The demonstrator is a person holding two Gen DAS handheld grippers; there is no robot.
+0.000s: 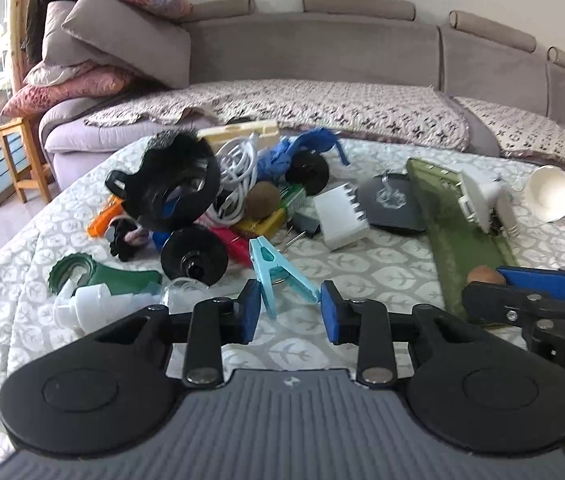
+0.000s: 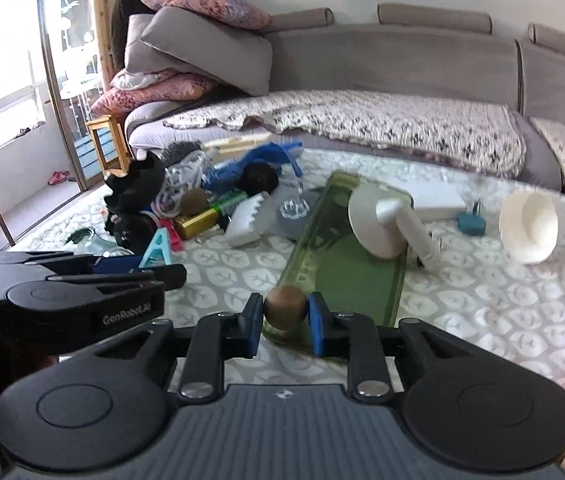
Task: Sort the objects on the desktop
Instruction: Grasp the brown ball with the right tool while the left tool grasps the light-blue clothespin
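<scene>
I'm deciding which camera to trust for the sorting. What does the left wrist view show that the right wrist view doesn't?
Left wrist only: the green bottle opener and orange piece near the pile's left edge.

Right wrist only: the teal plug beyond the tray, and the right claw closed on a brown ball.

Both: the green tray, white cup, light-blue clothespin between the left claw's pads.

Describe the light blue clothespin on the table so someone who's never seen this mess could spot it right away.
Start at the green tray lying lengthwise on the leaf-patterned tablecloth, then look left to the heap of clutter. At the heap's near edge, just beyond the left gripper, lies the light blue clothespin. Nothing else nearby is pale turquoise or forks into two legs.
</scene>
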